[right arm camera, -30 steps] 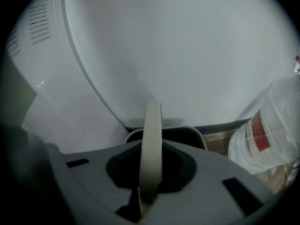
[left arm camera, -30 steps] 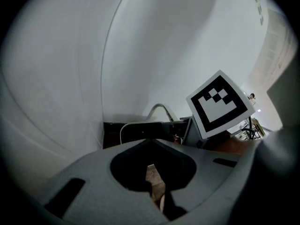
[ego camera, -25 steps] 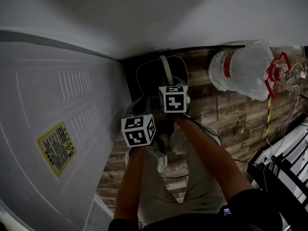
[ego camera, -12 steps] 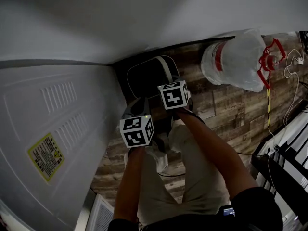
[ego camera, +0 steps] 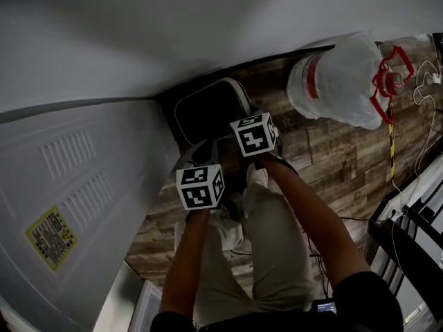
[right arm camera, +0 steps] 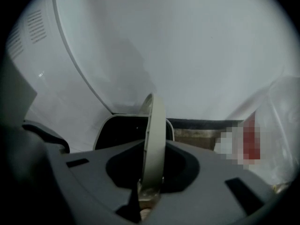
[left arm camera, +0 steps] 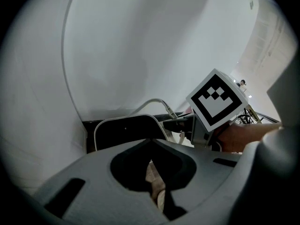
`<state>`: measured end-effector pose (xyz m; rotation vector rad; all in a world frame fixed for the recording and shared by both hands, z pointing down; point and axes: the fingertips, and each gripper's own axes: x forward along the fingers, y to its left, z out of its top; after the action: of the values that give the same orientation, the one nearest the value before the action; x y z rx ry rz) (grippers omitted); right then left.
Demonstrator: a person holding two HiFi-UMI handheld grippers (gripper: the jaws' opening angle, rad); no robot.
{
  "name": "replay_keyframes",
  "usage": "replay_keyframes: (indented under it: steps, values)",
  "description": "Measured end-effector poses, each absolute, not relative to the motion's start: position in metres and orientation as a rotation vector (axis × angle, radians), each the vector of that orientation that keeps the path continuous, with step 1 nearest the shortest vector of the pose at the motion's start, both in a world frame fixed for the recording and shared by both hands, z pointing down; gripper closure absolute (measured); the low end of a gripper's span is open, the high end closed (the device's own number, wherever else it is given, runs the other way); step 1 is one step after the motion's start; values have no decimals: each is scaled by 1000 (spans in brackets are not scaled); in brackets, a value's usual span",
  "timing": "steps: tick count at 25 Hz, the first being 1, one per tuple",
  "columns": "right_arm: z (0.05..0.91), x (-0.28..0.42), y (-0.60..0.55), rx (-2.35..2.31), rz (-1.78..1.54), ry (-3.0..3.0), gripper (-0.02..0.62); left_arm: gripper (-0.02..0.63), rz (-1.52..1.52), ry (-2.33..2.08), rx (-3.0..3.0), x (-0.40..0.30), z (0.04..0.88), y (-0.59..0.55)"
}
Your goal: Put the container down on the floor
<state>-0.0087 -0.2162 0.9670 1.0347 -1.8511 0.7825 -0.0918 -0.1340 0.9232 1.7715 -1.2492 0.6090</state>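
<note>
A dark container [ego camera: 206, 111] with a pale rim stands by the wall's foot on the wooden floor [ego camera: 325, 159]. Its pale handle [ego camera: 239, 94] arches up over it. My right gripper [ego camera: 244, 120] is above the container's right side, shut on that handle. The handle [right arm camera: 153, 139] runs upright between the jaws of the right gripper [right arm camera: 150, 191], with the container [right arm camera: 123, 131] behind. My left gripper [ego camera: 201, 154] hovers just in front of the container, shut and holding nothing. In the left gripper view the left gripper [left arm camera: 151, 165] points at the container [left arm camera: 123, 134].
A white ribbed panel [ego camera: 76, 178] with a yellow label [ego camera: 50, 237] fills the left side. A big clear water jug [ego camera: 339, 81] with a red carrier [ego camera: 389, 81] lies at the upper right. A black rack [ego camera: 415, 237] and cables are at the right. My legs are below the grippers.
The head view has swung, so the container and jug sit a little further left and up. The right gripper stays shut on the handle; the left gripper has hardly moved.
</note>
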Motion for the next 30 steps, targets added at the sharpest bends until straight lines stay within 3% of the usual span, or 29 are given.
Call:
replay_keyframes:
  steps: [13,17,30]
  values:
    - [1002,31,-216,1058,800,-1831,558,589,631,-1195,1799,-56,952,-145]
    - [1011,37,-213,1067,844,-1823,505,589,632,-1191,1792,-51,957,-144]
    - [1046,60,-212,1155,958,-1782,501,589,643,-1158,1810,-45,983,-153]
